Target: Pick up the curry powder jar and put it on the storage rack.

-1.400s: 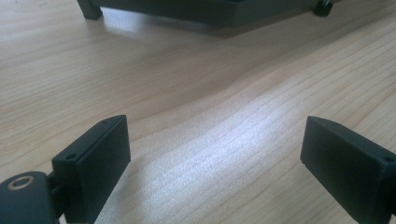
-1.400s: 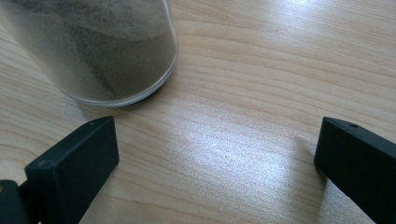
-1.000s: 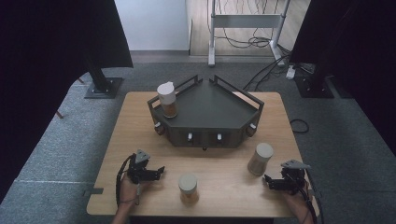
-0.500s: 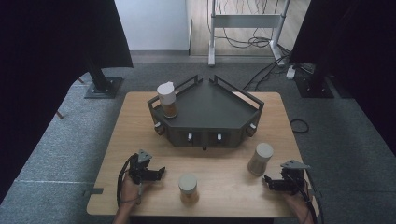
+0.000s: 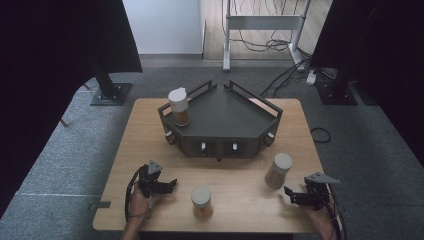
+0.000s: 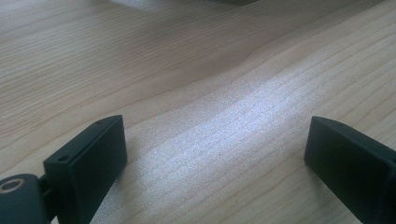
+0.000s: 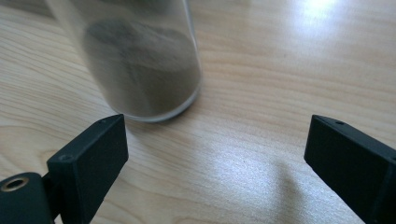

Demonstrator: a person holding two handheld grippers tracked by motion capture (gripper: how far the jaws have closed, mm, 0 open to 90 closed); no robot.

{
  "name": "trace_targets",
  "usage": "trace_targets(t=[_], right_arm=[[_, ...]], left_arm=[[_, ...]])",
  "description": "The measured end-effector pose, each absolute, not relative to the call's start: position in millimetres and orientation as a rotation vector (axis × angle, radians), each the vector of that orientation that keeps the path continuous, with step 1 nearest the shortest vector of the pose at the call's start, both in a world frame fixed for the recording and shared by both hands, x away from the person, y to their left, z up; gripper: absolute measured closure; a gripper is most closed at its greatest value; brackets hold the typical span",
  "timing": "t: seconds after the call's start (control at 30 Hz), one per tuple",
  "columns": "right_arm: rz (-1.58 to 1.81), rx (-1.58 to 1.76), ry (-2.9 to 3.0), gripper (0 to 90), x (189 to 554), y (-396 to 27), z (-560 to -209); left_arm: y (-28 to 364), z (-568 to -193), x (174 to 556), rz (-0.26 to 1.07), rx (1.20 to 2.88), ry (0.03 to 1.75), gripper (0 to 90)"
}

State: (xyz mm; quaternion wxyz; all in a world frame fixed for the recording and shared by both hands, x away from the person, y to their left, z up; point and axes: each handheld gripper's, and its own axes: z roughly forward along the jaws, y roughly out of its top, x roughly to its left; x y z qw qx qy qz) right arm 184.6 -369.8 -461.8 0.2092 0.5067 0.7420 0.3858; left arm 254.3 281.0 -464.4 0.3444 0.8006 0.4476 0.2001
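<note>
Standing jar [image 5: 278, 170]: upright, long axis vertical, on the wooden table [image 5: 150, 130], near the right front edge.
Jar make: clear round cylinder, pale lid, brown powder inside.
Right gripper [image 5: 292, 193]: just beside the jar, jaws spread though just narrowing, nothing between.
Left gripper [image 5: 171, 184]: jaws released over bare wood grain.
Middle jar [image 5: 201, 201]: upright, same shape.

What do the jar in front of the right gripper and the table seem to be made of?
The clear round jar with a pale lid looks like glass or clear plastic: in the right gripper view its glossy wall lets the brown powder inside show through. The light wooden table looks like wood or wood laminate with a smooth satin finish: fine grain lines and soft glare show in the left gripper view.
</note>
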Motion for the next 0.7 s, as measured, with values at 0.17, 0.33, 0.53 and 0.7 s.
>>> trace_targets(t=[0.17, 0.33, 0.53, 0.7], right_arm=[[1.097, 1.389, 2.038, 5.7, 175.7, -368.6, -455.1], [1.126, 1.373, 2.033, 5.6, 169.8, -366.7, -449.2], [1.142, 1.317, 2.045, 5.4, 161.6, -361.1, -442.8], [1.167, 1.281, 2.04, 5.6, 155.2, -359.0, -438.7]], left_arm=[[281.0, -464.4, 254.3, 0.52, 2.08, 1.162, 5.3], [281.0, -464.4, 254.3, 0.52, 2.079, 1.162, 5.3], [281.0, -464.3, 254.3, 0.519, 2.08, 1.162, 5.2], [281.0, -464.3, 254.4, 0.519, 2.08, 1.162, 5.1]])
